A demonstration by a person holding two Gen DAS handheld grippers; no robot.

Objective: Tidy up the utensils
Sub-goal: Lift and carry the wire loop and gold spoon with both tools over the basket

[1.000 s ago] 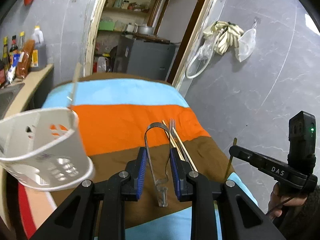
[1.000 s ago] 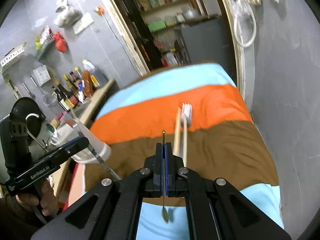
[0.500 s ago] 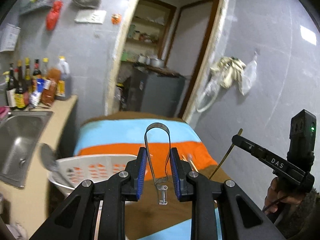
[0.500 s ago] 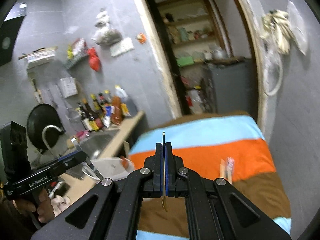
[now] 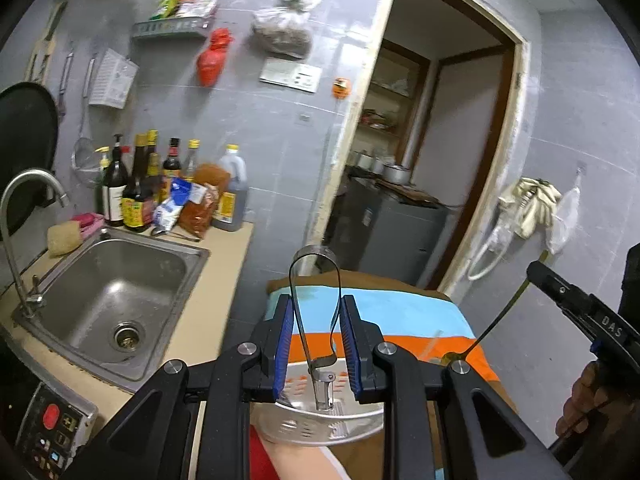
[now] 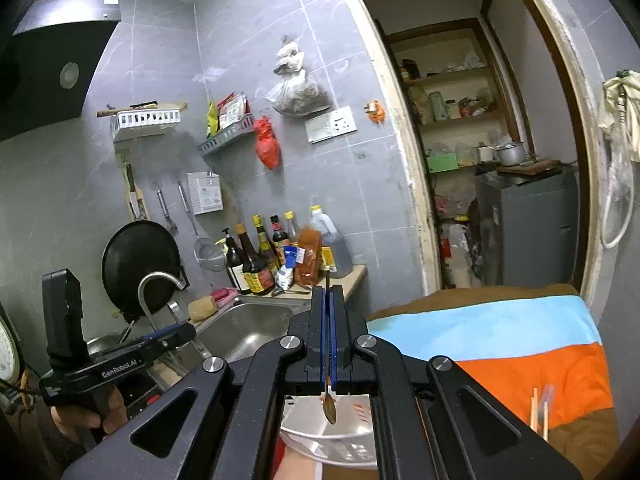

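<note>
The white basket (image 5: 320, 424) is largely covered by the left gripper (image 5: 316, 344) frame; only its perforated front wall and part of the rim show. In the right wrist view the same basket is masked by the right gripper (image 6: 329, 340) body, and its contents cannot be determined. The chopsticks (image 6: 536, 408) and the utensil beside them are blurred and partly hidden behind the gripper arm. The striped cloth (image 6: 500, 336) is cut off at the frame's lower edge. The hand (image 5: 584, 404) is cropped at the right border. Bottle labels (image 5: 136, 208) are too small to read.
</note>
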